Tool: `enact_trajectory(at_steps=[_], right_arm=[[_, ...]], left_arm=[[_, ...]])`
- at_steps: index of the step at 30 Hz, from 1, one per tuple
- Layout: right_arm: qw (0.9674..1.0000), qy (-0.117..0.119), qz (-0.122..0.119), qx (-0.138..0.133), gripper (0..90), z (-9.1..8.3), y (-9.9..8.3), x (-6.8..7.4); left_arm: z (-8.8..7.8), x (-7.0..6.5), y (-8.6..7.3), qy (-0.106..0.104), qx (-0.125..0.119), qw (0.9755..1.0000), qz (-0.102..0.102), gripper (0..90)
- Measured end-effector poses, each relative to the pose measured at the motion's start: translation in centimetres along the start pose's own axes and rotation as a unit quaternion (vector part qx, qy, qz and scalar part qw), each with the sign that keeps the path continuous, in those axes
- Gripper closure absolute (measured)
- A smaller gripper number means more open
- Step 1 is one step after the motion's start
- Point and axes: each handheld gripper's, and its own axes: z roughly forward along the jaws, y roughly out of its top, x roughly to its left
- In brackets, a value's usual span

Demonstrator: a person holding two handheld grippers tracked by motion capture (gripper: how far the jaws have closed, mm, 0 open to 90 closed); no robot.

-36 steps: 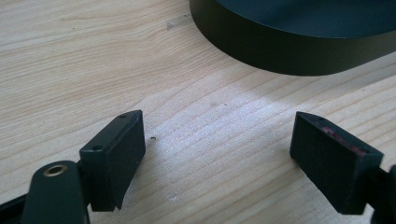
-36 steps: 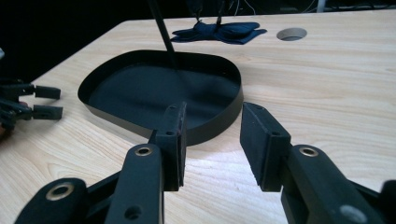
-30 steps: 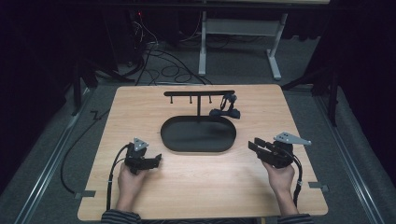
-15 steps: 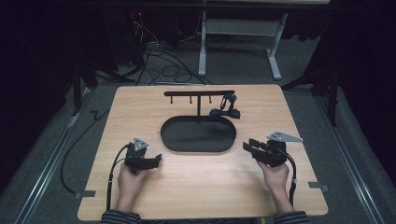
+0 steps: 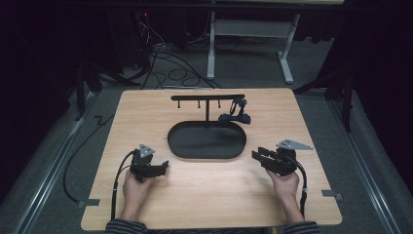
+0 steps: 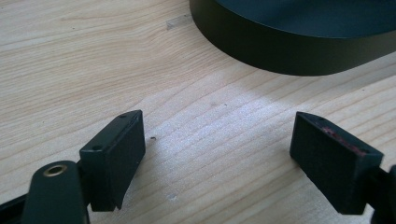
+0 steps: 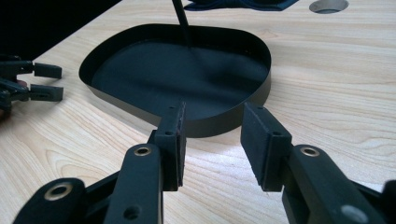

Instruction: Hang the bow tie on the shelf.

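Observation:
A black oval tray point(image 5: 207, 141) lies mid-table, with a thin post rising from its far side to a horizontal bar point(image 5: 208, 97) that has small hooks. A dark strappy object point(image 5: 235, 116) hangs from the bar's right end and rests on the wood. My left gripper point(image 5: 164, 166) sits left of the tray, its jaws wide open over bare wood point(image 6: 219, 130), and the tray wall point(image 6: 289, 46) is just ahead. My right gripper point(image 5: 255, 155) sits at the tray's right end, open about halfway with nothing between its jaws point(image 7: 215, 116). It points at the tray rim point(image 7: 261, 79).
The wooden table point(image 5: 311, 195) has bare wood in front of the tray and along both sides. Cables point(image 5: 160, 53) and a white desk frame point(image 5: 287, 58) stand on the floor behind it. A round hole point(image 7: 329, 5) is in the tabletop beyond the tray.
My right gripper has shifted slightly left, closer to the tray's right end. The left gripper has stayed put.

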Motion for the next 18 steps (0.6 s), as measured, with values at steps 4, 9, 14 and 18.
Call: enact_trajectory(at_steps=[4,9,14,18], right_arm=[[1.0000,-0.001,-0.003,0.007,62.9,0.6,-0.1,0.0],[0.9997,-0.007,-0.010,0.019,63.0,1.1,-0.2,0.0],[0.9995,-0.012,-0.009,0.027,62.8,1.7,-0.6,-0.2],[0.9994,-0.017,-0.008,0.030,62.7,2.1,-0.9,-0.2]], left_arm=[[0.0,0.0,0.0,0.000,0.000,1.0000,0.000,18.5],[0.0,0.0,0.0,0.000,-0.001,1.0000,-0.001,18.5],[0.0,0.0,0.0,0.000,-0.001,1.0000,-0.001,18.5],[0.0,0.0,0.0,0.000,-0.001,1.0000,-0.001,18.5]])
